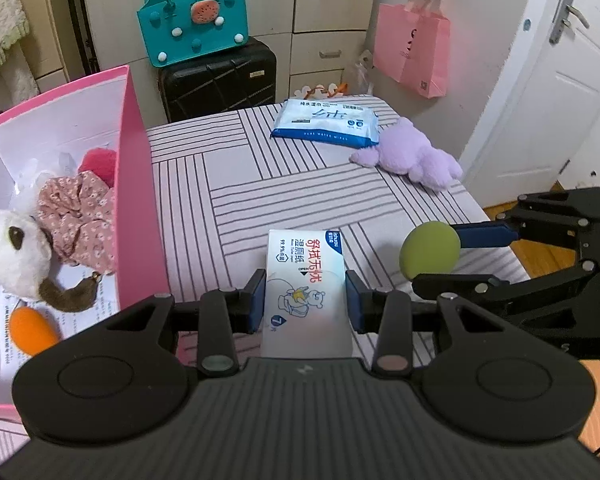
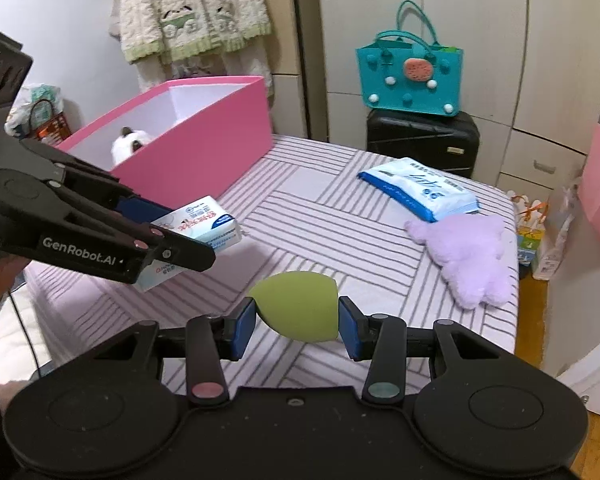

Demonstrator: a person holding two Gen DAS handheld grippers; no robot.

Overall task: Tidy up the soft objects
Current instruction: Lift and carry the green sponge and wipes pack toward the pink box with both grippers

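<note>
Over the striped table [image 1: 236, 168], both grippers hang in the air and tip down toward it. The left gripper [image 1: 306, 300] is clamped on a small white wipes pack [image 1: 306, 280]; its blue pads [image 1: 257, 300] press on the pack's two long sides. The pack is lifted off the table, just beside the pink box [image 1: 134, 184]. The right gripper [image 2: 298, 322] is clamped on a green sponge egg [image 2: 298, 308], with one blue pad on each side of it. The egg is up off the table too, farther from the pink box than the pack is. Seen from the right wrist, the left gripper reaches in from the left side with the pack [image 2: 204, 224] sticking out in front.

Inside the pink box lie a panda toy [image 1: 14, 248], a flowery cloth [image 1: 78, 220], something red [image 1: 100, 164] and an orange egg [image 1: 32, 330]. Well away from the pink box, a big blue wipes pack [image 1: 326, 122] and a purple plush [image 1: 414, 154] lie on the table, touching each other.
</note>
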